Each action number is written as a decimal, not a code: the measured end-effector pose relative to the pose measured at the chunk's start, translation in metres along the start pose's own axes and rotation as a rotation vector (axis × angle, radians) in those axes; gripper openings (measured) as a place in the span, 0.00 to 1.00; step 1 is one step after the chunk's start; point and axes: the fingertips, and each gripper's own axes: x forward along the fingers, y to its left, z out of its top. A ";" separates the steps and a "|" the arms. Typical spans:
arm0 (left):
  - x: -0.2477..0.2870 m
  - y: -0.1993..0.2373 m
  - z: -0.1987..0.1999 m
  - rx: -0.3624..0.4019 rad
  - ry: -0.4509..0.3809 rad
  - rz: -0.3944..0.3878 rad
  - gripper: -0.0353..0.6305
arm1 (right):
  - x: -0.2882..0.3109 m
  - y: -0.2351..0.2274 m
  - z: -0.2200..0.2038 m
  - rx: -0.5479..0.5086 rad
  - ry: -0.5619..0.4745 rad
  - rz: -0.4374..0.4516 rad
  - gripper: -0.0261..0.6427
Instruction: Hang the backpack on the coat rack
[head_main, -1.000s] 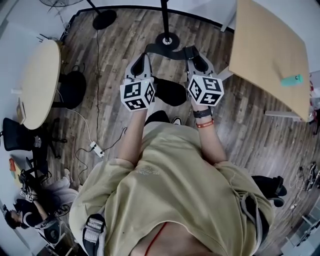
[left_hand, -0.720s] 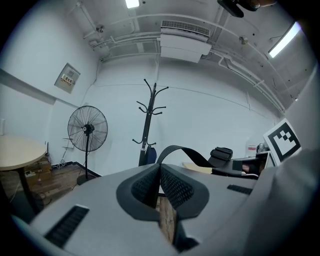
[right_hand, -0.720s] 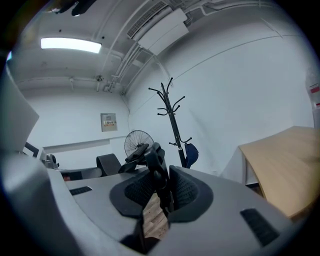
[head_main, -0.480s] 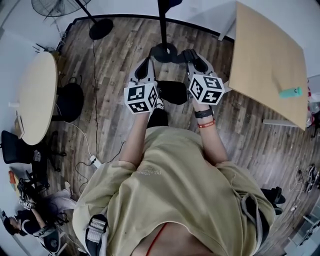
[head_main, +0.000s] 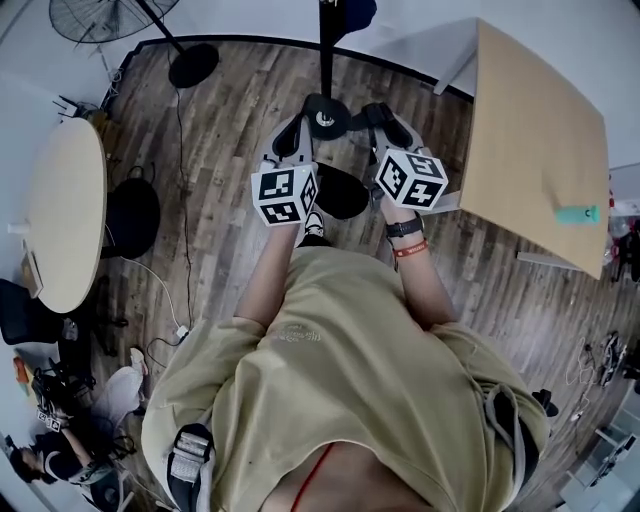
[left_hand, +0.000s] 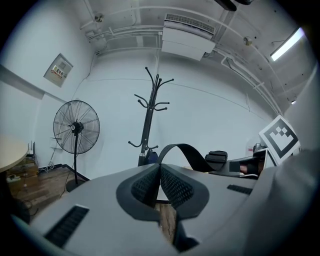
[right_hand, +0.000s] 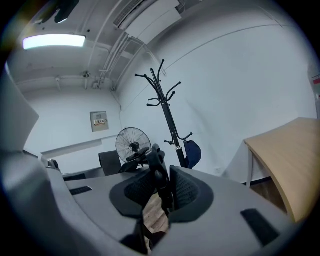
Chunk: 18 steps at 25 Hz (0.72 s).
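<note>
A black backpack (head_main: 341, 192) hangs between my two grippers above the wooden floor. In the left gripper view my left gripper (left_hand: 160, 181) is shut on a black backpack strap (left_hand: 189, 151) that loops up out of the pads. My right gripper (right_hand: 163, 187) is shut on another black strap (right_hand: 156, 165) of the bag. In the head view the left gripper (head_main: 293, 132) and right gripper (head_main: 386, 120) sit side by side just short of the coat rack's round base (head_main: 326, 118). The black coat rack (left_hand: 149, 112) stands straight ahead, with its hooks above (right_hand: 162, 85).
A dark blue item (right_hand: 192, 152) hangs low on the rack. A standing fan (left_hand: 76, 128) is to the rack's left. A light wooden table (head_main: 540, 140) is at the right and a round table (head_main: 58, 215) at the left. Cables (head_main: 182, 200) lie on the floor.
The person has walked forward with the backpack. The coat rack base has come from well ahead of the grippers to right at their tips. Both grips are unchanged.
</note>
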 end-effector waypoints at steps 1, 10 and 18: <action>0.010 0.008 0.001 -0.001 0.004 0.000 0.09 | 0.013 0.000 0.002 0.000 0.003 0.001 0.16; 0.086 0.075 0.013 -0.033 0.028 -0.026 0.09 | 0.116 0.003 0.019 0.005 0.010 -0.010 0.16; 0.145 0.118 0.041 -0.059 0.004 -0.074 0.09 | 0.191 0.016 0.053 -0.027 -0.048 -0.003 0.16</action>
